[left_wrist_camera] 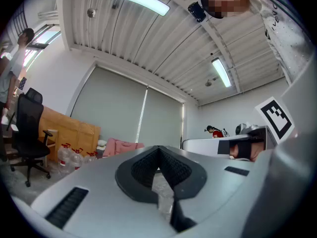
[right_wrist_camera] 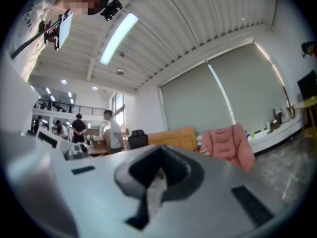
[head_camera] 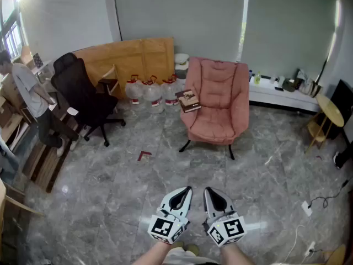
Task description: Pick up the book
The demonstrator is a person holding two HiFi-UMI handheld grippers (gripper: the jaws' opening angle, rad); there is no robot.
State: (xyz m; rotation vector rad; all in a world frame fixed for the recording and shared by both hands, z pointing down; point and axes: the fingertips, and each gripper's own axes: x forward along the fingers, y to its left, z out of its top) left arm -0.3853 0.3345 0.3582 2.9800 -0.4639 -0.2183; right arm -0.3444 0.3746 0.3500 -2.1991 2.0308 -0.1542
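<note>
The book (head_camera: 189,100) has a brown cover and lies on the left armrest of a pink armchair (head_camera: 218,101) across the room. Both grippers are held side by side low in the head view, far short of the chair, over the marble floor. My left gripper (head_camera: 186,190) is shut with nothing between its jaws. My right gripper (head_camera: 208,191) is shut and empty too. In the left gripper view the shut left gripper (left_wrist_camera: 158,155) points toward the armchair (left_wrist_camera: 121,147). The right gripper view shows the armchair (right_wrist_camera: 228,140) beyond the shut right gripper (right_wrist_camera: 158,155); the book is too small to make out there.
A black office chair (head_camera: 83,95) stands left of the armchair, with water bottles (head_camera: 149,90) and a wooden board (head_camera: 127,57) behind. A person (head_camera: 27,93) stands at far left. A small red object (head_camera: 144,155) lies on the floor. A yellow round table (head_camera: 330,112) and floor cables (head_camera: 306,207) are at right.
</note>
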